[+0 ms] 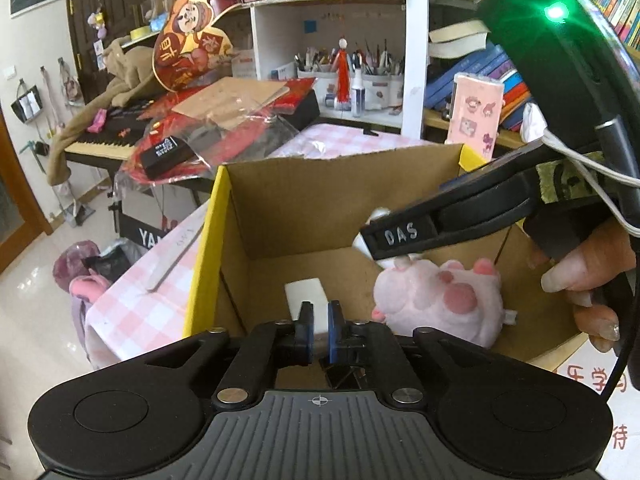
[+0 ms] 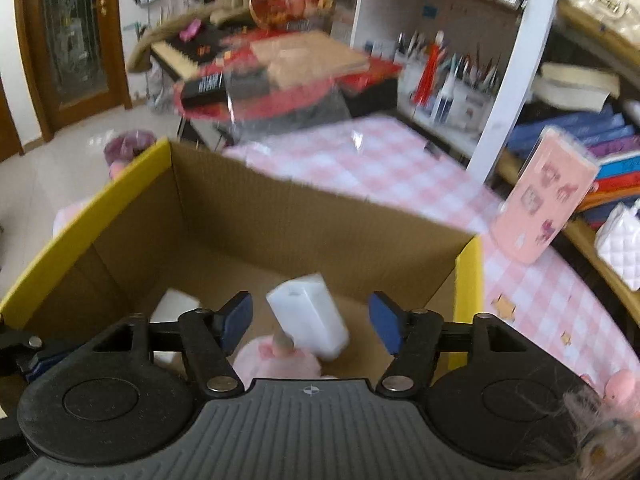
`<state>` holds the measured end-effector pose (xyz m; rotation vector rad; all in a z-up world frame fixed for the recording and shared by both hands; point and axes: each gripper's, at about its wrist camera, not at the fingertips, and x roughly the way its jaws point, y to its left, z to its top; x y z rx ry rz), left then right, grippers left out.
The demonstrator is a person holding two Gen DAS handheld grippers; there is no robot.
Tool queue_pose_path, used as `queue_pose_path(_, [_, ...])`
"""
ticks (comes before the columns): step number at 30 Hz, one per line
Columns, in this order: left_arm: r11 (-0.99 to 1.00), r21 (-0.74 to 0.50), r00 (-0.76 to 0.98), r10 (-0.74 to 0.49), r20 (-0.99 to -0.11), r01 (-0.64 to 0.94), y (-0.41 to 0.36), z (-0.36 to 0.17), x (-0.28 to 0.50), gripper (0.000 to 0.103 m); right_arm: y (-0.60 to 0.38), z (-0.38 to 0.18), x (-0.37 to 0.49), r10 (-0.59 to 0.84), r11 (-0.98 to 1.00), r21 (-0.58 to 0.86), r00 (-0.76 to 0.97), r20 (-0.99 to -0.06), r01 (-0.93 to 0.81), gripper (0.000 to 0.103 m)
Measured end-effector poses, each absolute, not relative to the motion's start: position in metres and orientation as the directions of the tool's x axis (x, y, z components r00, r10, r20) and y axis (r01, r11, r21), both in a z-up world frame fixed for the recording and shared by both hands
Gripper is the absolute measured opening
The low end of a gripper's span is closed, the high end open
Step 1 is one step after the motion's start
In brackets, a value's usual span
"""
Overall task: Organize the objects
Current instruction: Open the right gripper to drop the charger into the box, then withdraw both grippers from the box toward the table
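An open cardboard box with yellow edges [image 1: 212,216] stands on the pink checked table; it also shows in the right wrist view [image 2: 120,184]. Inside lie a pink plush paw toy [image 1: 440,300] and a flat white block [image 1: 306,294]. My left gripper [image 1: 319,332] is shut, with nothing visibly between its pads, at the box's near rim. My right gripper [image 2: 310,320] is open above the box. A white rectangular block [image 2: 308,320] is tilted between its spread fingers, touching neither, over the pink plush [image 2: 276,360]. The right gripper reaches into the box from the right in the left wrist view [image 1: 384,246].
A pink case with stickers [image 2: 544,200] stands on the table by the bookshelf. A metal ruler [image 1: 176,258] lies left of the box. A keyboard piano piled with red packets [image 1: 224,128] stands behind. Shelves hold pen cups [image 1: 360,76] and books.
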<state>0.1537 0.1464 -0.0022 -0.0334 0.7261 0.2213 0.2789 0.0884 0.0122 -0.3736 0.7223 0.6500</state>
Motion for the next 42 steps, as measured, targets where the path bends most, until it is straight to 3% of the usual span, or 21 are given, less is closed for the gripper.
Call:
queue_pose_path(8, [0.973,0.021,0.765,0.193,-0.615,-0.229,0.150,0.013,0.134,0.021,0.066,0.042,0.265,0.447,0.811,-0.028,0.651,-0.614,-0.584,0.063])
queue_pose_path(15, [0.970,-0.008,0.813,0.199,-0.548,-0.244,0.157,0.030,0.106,0.058,0.042,0.066,0.231,0.433,0.861,0.009,0.725,-0.535,-0.508,0.063])
queue_pose_path(18, [0.969,-0.015,0.829,0.202,-0.522,-0.245,0.158,0.036,0.091,0.068,0.029,0.071,0.209,0.415,0.883,0.023,0.756,-0.506,-0.469,0.064])
queue_pose_path(23, [0.971,-0.013,0.838,0.197,-0.508,-0.237,0.158,0.038,0.063,0.073,0.011,0.066,0.170,0.371,0.912,0.035,0.786,-0.495,-0.408,0.065])
queue_pose_path(31, [0.975,0.008,0.804,0.188,-0.563,-0.222,0.158,0.022,0.020,0.075,-0.005,0.032,0.106,0.302,0.935,0.024,0.760,-0.575,-0.353,0.065])
queue_pose_path(34, [0.975,0.016,0.790,0.188,-0.583,-0.220,0.158,0.015,0.005,0.081,-0.007,0.021,0.081,0.286,0.941,0.025,0.752,-0.594,-0.338,0.065])
queue_pose_path(42, [0.980,0.037,0.776,0.176,-0.606,-0.194,0.150,0.004,-0.022,0.086,-0.015,0.002,0.029,0.233,0.953,-0.007,0.747,-0.623,-0.303,0.068])
